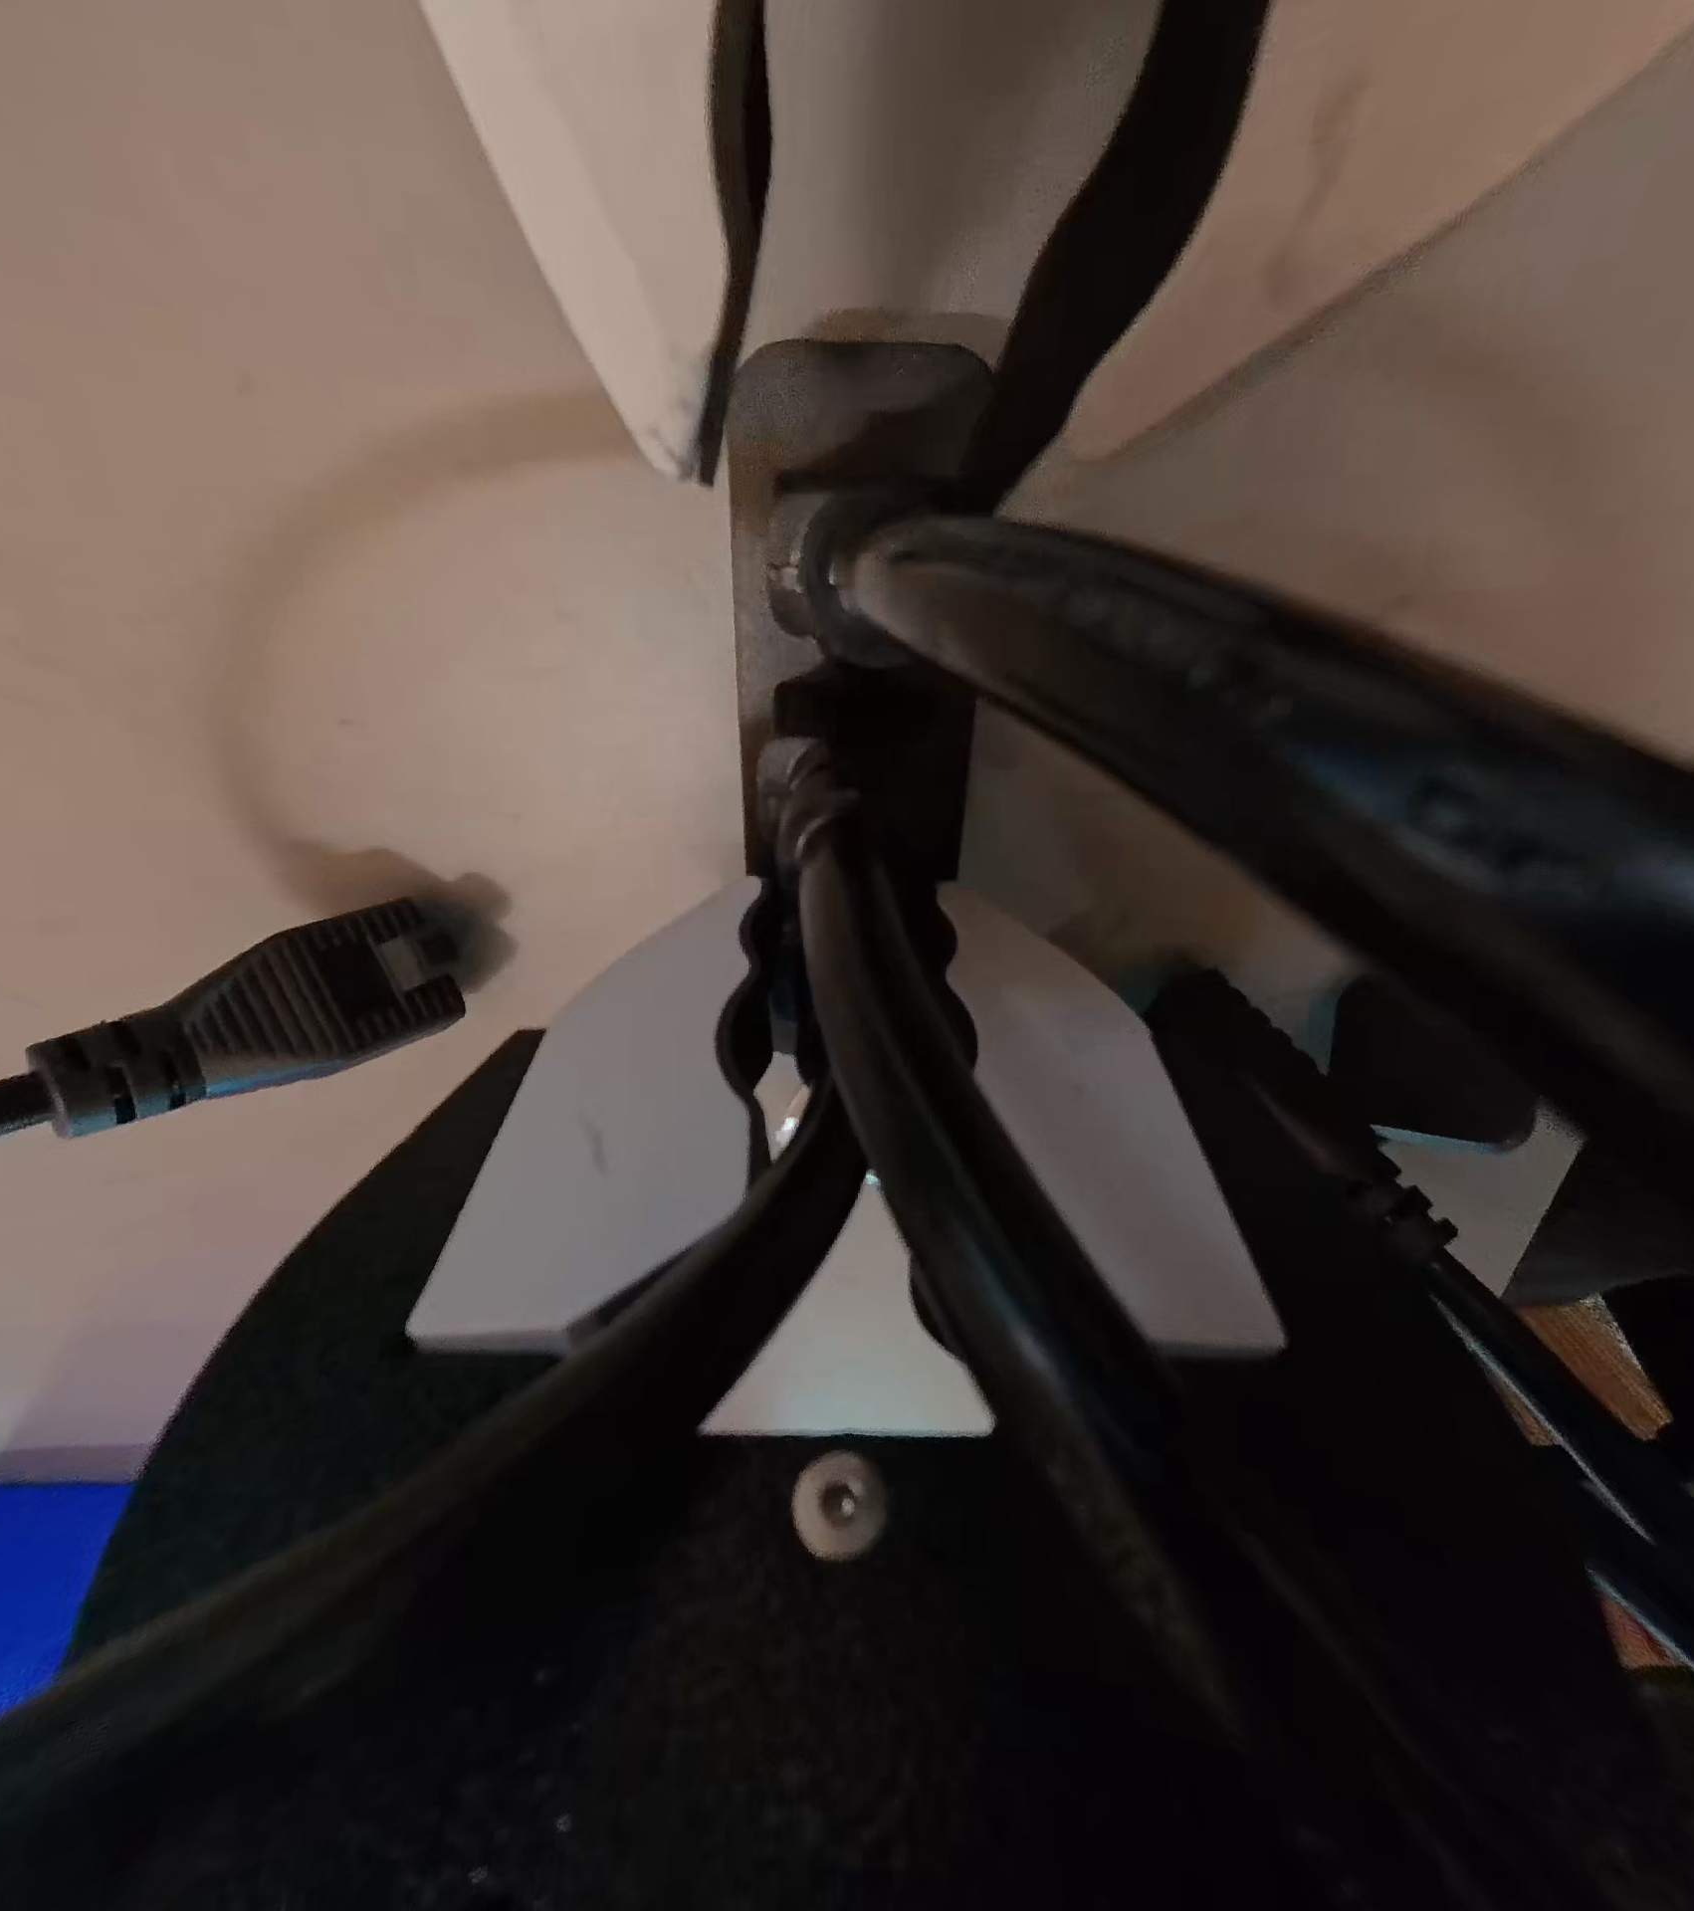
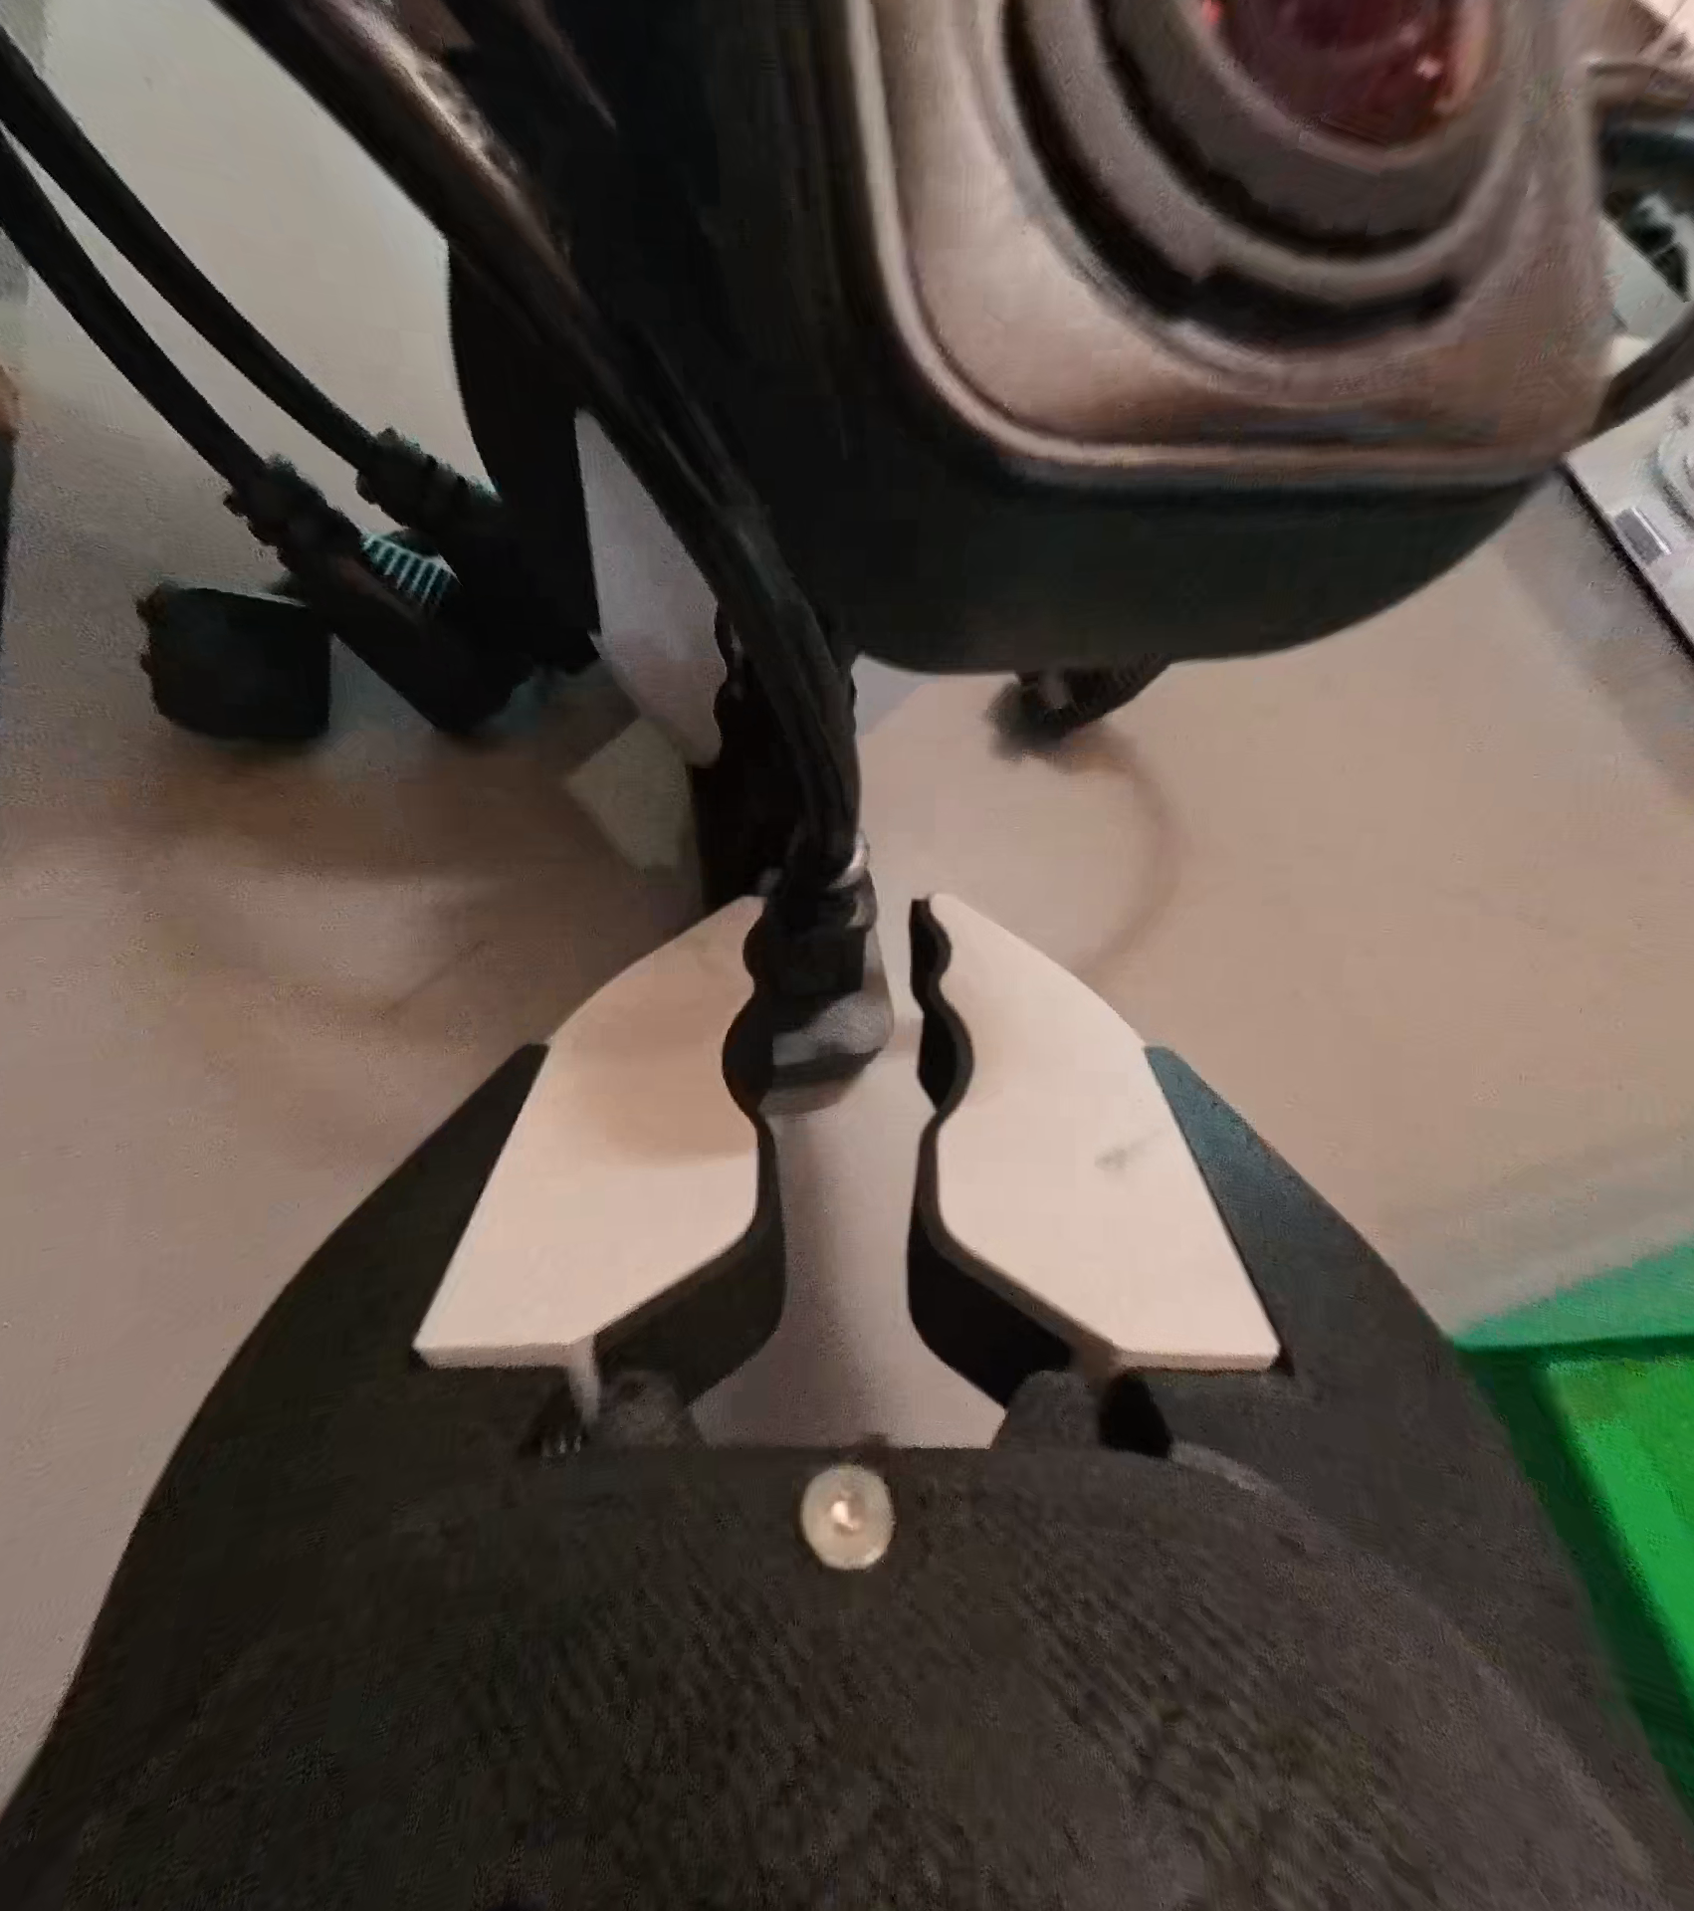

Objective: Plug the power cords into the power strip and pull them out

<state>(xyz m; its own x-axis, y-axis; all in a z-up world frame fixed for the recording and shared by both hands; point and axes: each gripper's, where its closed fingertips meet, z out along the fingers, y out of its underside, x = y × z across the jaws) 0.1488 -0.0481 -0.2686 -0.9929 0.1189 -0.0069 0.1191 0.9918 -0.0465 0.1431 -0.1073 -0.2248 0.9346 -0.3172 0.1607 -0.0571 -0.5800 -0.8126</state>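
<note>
Black plug (image 1: 858,786) caught at the tips of the left gripper (image 1: 848,931), right at the dark power strip (image 1: 853,579).

Seated in, or just at, the strip's near socket — cannot tell which; two thin black cords (image 1: 926,1138) trailing back between the left jaws, nearly closed around the plug's neck. Above it, a second plug with a thick black cord (image 1: 1288,745) sweeping off to the right. Loose grey plug (image 1: 305,1008) lying flat on the beige tabletop (image 1: 150,517), well to the left. In the right wrist view, right gripper (image 2: 838,972) parted a little, a plug (image 2: 822,962) between the tips against the left finger, clear of the right one; grip not certain. Close behind, the other gripper's camera housing (image 2: 1236,259) crowding the frame; green box (image 2: 1670,1499) at lower right.
</note>
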